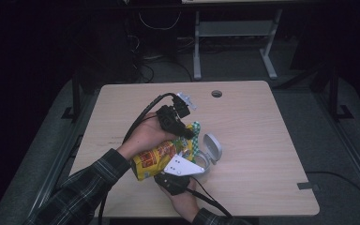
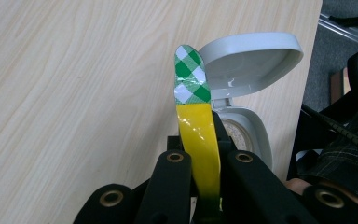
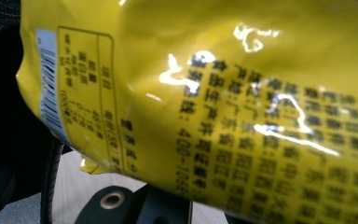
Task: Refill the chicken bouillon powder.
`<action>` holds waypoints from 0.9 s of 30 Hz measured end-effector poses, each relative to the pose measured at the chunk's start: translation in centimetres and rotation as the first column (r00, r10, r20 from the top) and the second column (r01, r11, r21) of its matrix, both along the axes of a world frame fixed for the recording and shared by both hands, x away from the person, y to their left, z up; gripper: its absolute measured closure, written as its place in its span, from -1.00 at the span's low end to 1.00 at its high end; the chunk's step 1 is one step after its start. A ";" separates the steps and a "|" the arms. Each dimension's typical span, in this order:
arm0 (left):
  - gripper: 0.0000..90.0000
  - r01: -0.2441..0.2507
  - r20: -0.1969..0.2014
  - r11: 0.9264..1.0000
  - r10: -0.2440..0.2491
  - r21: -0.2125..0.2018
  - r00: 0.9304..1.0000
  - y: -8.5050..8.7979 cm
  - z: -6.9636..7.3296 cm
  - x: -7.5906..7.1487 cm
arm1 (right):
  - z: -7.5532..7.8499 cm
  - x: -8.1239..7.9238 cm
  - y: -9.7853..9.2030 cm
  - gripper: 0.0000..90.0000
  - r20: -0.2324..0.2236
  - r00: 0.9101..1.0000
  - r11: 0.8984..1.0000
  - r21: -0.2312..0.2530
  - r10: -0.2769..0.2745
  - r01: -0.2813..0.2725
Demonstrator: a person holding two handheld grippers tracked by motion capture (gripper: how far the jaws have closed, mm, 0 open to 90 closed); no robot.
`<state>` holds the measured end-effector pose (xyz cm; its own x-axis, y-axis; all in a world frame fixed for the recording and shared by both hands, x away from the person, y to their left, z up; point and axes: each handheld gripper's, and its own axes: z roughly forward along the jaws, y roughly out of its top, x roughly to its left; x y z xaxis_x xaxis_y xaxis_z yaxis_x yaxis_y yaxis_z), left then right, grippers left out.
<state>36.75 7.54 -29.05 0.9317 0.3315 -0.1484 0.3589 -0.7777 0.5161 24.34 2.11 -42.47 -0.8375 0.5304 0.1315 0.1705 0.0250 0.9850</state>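
A yellow snack bag (image 1: 153, 159) is held up over the table between both grippers. My left gripper (image 1: 186, 132) is shut on the bag's flat top strip (image 2: 192, 79), yellow with a green-and-white checked end, which stands up between the black jaws (image 2: 205, 154). My right gripper (image 1: 180, 161), under its grey plate, meets the bag's near end. In the right gripper view the bag's printed back (image 3: 223, 107) covers the jaw tips; they seem shut on it.
A small white container (image 1: 212, 147) with its flip lid (image 2: 249, 60) open sits on the wooden table (image 1: 262, 122) just right of the bag. A cable hole (image 1: 216, 93) lies at the far edge. Desk legs and cables stand beyond the table.
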 end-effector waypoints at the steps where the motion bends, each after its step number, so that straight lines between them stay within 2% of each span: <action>1: 1.00 0.000 0.000 1.000 0.000 0.001 1.000 0.0 0.0 0.0 | 0.0 0.0 0.0 0.99 0.000 1.000 1.000 0.000 0.000 0.000; 27: 1.00 -0.001 0.003 1.000 0.001 0.010 1.000 -0.3 0.0 0.2 | 0.0 0.3 -0.2 0.99 -0.007 1.000 1.000 0.009 0.000 0.000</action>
